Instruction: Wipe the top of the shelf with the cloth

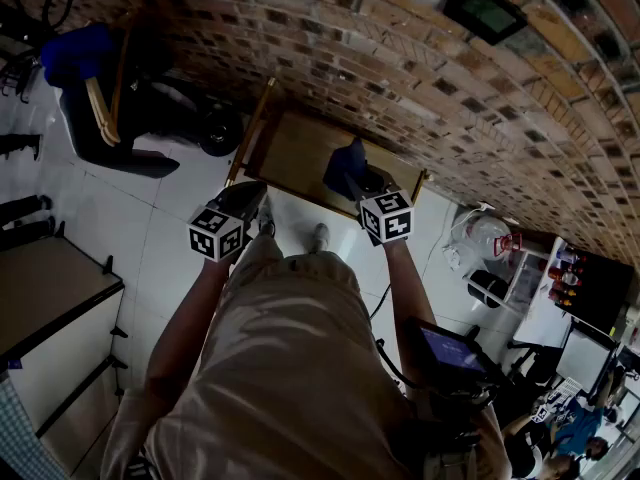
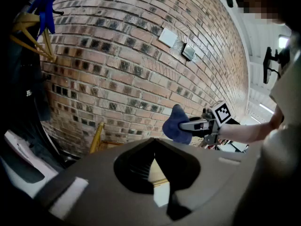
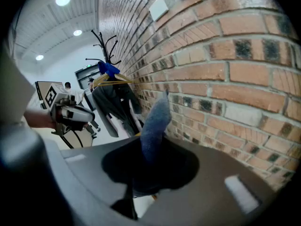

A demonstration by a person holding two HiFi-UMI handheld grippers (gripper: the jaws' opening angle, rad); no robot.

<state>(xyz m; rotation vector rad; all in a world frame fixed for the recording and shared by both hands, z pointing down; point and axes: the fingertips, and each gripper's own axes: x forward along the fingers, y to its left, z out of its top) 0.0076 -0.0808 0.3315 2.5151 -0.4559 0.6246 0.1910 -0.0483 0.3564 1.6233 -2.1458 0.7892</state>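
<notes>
A low wooden shelf (image 1: 295, 153) with a yellow frame stands against the brick wall, below and ahead of me. My right gripper (image 1: 362, 181) hovers over its right part, shut on a blue cloth (image 1: 347, 168) that sticks up out of the jaws (image 3: 155, 124). The left gripper view shows the same cloth (image 2: 175, 125) held out near the wall, above the shelf's yellow post (image 2: 99, 138). My left gripper (image 1: 248, 203) hangs by the shelf's front left edge. It holds nothing, and only a narrow slit shows between its jaws (image 2: 153, 163).
The brick wall (image 1: 420, 68) runs behind the shelf. A coat rack with dark jackets and a blue hanger (image 1: 90, 78) stands to the left, and a dark-topped cabinet (image 1: 50, 288) sits near left. Bags and bottles (image 1: 480, 238) crowd the floor at right.
</notes>
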